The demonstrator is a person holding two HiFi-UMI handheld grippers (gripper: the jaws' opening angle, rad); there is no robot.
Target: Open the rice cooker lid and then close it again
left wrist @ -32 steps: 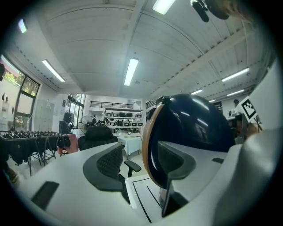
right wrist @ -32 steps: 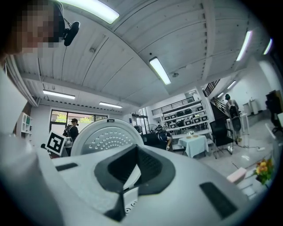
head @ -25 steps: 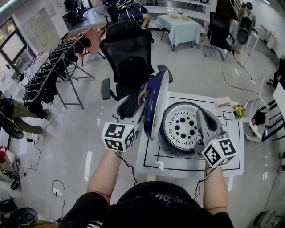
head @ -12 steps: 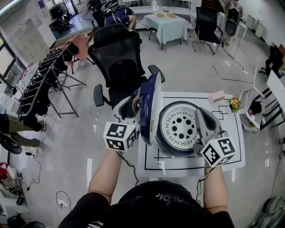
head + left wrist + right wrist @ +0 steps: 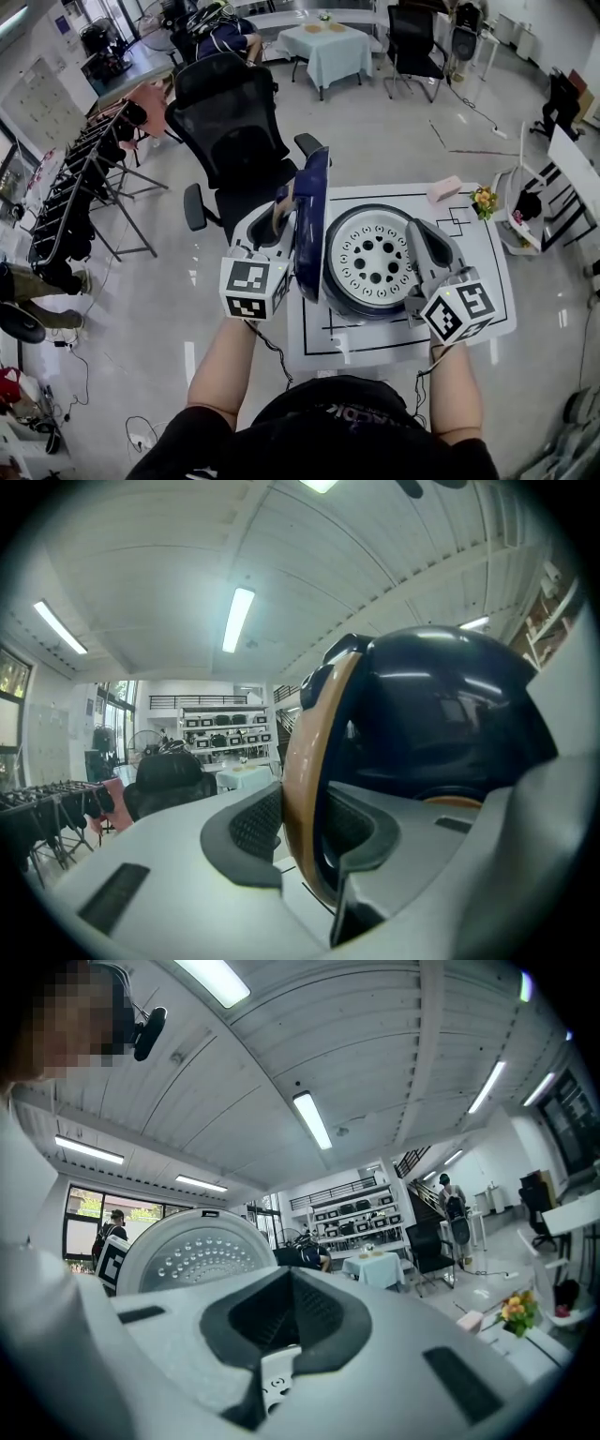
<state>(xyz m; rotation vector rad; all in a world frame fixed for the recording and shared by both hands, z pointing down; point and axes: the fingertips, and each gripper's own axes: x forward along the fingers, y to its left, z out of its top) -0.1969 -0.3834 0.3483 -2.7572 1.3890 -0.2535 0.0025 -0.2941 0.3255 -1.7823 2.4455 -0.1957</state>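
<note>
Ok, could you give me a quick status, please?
Left gripper just closed on orange edge of open lid. Right gripper shut, empty, right of cooker. Nothing blocking.

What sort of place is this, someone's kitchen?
Probably an open-plan office or lab, not a kitchen: black office chairs stand around, a cloth-covered table sits at the back, and the rice cooker, lid up, rests on a small white table marked with black lines.
</note>
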